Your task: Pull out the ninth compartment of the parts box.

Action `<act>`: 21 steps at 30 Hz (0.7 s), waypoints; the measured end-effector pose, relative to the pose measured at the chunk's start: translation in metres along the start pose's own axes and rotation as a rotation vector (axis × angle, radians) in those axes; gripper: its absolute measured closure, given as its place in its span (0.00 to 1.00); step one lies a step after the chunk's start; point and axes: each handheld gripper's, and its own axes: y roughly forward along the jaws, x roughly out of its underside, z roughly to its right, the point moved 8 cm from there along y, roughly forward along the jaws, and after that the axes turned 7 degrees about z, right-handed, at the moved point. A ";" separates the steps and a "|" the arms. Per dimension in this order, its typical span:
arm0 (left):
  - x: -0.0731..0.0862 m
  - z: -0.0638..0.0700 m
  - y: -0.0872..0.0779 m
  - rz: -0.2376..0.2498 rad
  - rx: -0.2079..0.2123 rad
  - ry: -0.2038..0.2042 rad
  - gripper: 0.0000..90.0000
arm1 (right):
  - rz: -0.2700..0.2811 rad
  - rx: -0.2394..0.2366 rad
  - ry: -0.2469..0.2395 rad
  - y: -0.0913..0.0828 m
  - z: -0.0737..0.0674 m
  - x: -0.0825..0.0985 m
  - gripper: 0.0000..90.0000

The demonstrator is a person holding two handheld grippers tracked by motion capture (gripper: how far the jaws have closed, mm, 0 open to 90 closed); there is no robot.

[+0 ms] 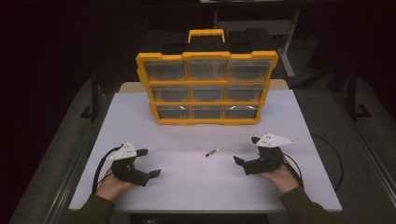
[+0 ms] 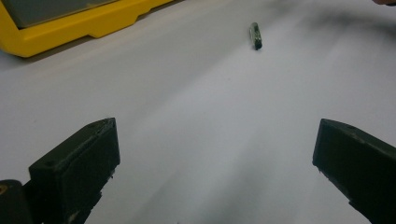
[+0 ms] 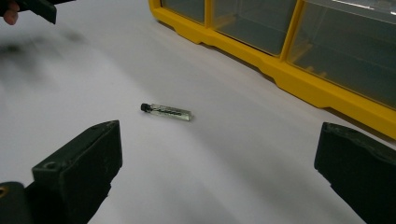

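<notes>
Between the wide-open left gripper [image 1: 148,162] and right gripper [image 1: 246,150], a light, likely fragile clear tube [image 1: 212,152] is lying, best pinched mid-body.

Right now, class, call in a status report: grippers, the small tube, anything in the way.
Left gripper open, right gripper open. Small tube flat on white table between them, untouched. Yellow drawer organizer behind; path clear.
</notes>
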 end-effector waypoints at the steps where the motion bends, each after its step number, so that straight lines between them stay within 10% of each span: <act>1: 0.000 0.000 0.000 -0.003 0.003 0.003 0.00 | -0.001 -0.002 -0.001 0.001 0.000 0.000 0.00; 21: 0.000 0.005 0.004 -0.004 0.004 0.034 0.03 | 0.001 -0.013 0.001 0.008 0.003 -0.008 0.00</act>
